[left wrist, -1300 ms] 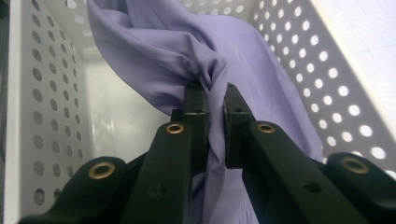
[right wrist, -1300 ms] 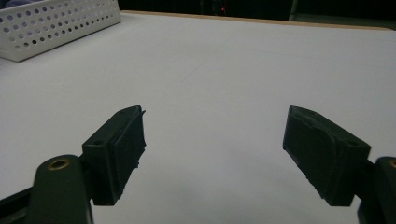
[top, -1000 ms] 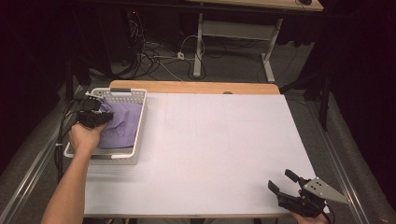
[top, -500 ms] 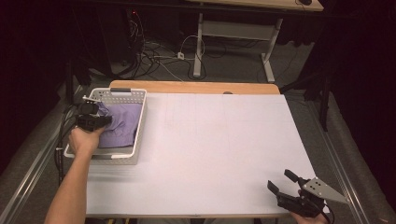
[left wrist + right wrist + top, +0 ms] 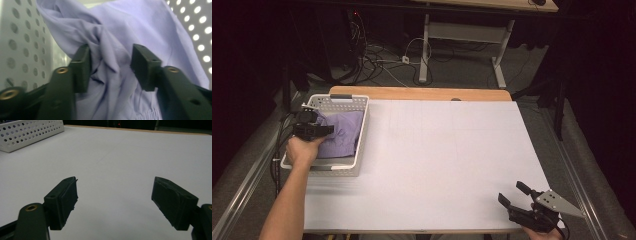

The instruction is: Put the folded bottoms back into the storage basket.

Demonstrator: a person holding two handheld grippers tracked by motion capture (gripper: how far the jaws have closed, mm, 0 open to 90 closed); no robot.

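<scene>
The lilac cloth (image 5: 341, 135) lies bunched in the white perforated basket (image 5: 343, 101) at the table's (image 5: 447, 155) far left. The left gripper (image 5: 110, 63) has just been opening; a fold sits between its 2 jaws, the pads parted. Its own view shows the creases; from above, the hand (image 5: 303, 150) covers them. The right gripper (image 5: 113, 200) hangs wide open, empty, over bare table near the front right corner.

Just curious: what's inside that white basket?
A crumpled purple cloth fills the basket, with the left gripper around a fold. Anything beneath the cloth is covered.
</scene>
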